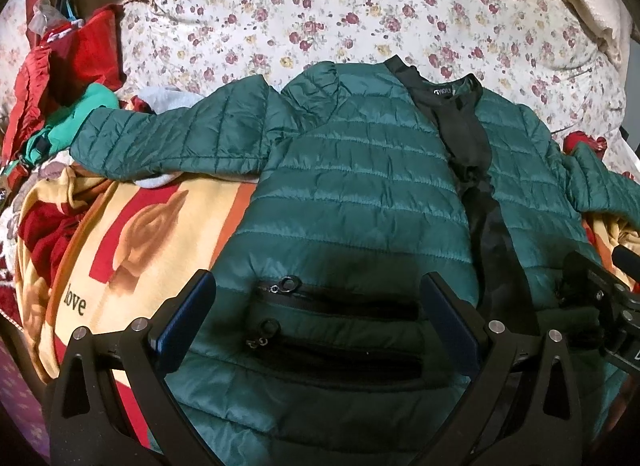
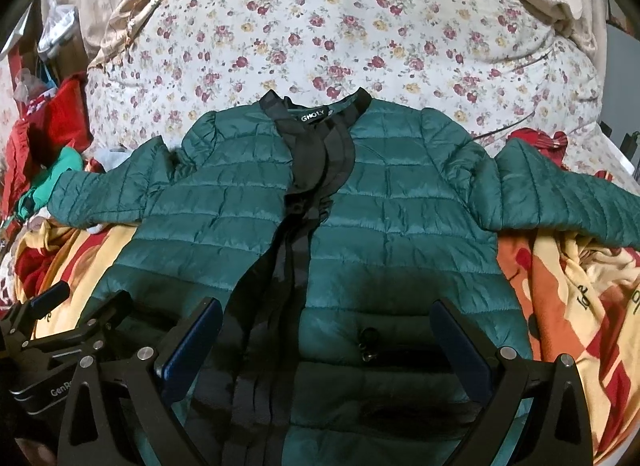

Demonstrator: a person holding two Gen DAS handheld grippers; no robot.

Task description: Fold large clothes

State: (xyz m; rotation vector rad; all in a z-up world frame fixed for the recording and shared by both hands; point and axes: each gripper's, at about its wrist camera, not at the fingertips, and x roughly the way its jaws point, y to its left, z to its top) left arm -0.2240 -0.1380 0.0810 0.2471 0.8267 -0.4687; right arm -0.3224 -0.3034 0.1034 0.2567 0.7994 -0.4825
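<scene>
Red clothes [image 1: 76, 53] crowd the bed's left edge beside the quilted green jacket [image 1: 352, 185]; left gripper [image 1: 316, 318] and right gripper [image 2: 328, 342] hover spread, empty.

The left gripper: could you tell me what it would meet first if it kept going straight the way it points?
Most likely the green quilted jacket. The left gripper is open over the front panel, with the zipped pockets between its fingers, so it would meet that fabric, though depth is hard to judge.
</scene>
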